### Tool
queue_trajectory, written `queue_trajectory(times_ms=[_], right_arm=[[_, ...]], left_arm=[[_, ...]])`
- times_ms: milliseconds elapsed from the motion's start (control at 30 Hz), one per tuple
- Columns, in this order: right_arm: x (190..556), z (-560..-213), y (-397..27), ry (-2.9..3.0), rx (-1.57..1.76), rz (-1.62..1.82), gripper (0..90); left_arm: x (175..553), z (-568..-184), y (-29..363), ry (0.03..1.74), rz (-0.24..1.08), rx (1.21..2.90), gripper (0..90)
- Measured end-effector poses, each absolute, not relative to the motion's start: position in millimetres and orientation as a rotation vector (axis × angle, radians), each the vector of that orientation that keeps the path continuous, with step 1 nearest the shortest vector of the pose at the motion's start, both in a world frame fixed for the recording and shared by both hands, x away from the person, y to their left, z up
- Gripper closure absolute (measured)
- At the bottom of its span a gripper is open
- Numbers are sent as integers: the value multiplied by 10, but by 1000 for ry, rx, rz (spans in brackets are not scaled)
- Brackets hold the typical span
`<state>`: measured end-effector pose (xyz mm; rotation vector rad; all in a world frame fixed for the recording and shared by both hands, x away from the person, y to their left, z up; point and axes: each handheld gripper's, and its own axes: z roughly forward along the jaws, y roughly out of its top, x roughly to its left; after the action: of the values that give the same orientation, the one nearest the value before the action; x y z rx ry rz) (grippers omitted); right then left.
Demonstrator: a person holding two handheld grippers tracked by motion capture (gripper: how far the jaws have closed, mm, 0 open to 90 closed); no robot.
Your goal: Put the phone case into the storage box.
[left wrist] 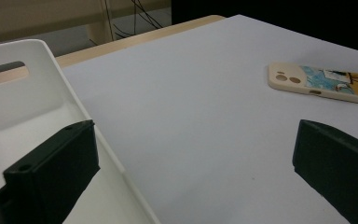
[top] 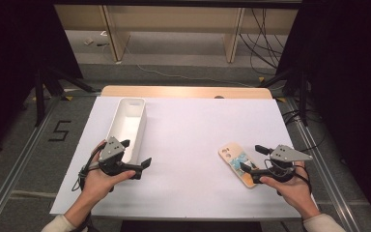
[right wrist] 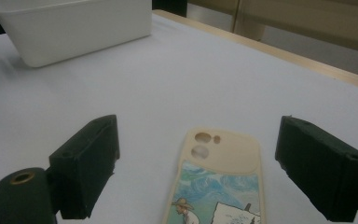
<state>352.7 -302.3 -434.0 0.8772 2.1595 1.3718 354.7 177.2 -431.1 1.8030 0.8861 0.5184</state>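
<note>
— Claws first: how are they?
— Right claw (top: 252,158) is wide apart, one jaw on each side of the phone (top: 236,163), not squeezing it. Left claw (top: 136,153) is wide apart too, holding nothing.
— Where is the phone?
— Flat on the white table (top: 188,140), picture side up, well apart from the bin (top: 127,126) by the left claw.

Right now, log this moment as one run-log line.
left gripper: open, beside white bin | right gripper: open, straddling phone case | phone case: flat on table
</note>
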Motion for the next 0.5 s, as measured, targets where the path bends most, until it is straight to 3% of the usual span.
queue_trajectory(times_ms=[500], right_arm=[[3556,-4346,-3037,2153,895,1358,143]], left_arm=[[3544,-4323,1765,884,519,1808,0]])
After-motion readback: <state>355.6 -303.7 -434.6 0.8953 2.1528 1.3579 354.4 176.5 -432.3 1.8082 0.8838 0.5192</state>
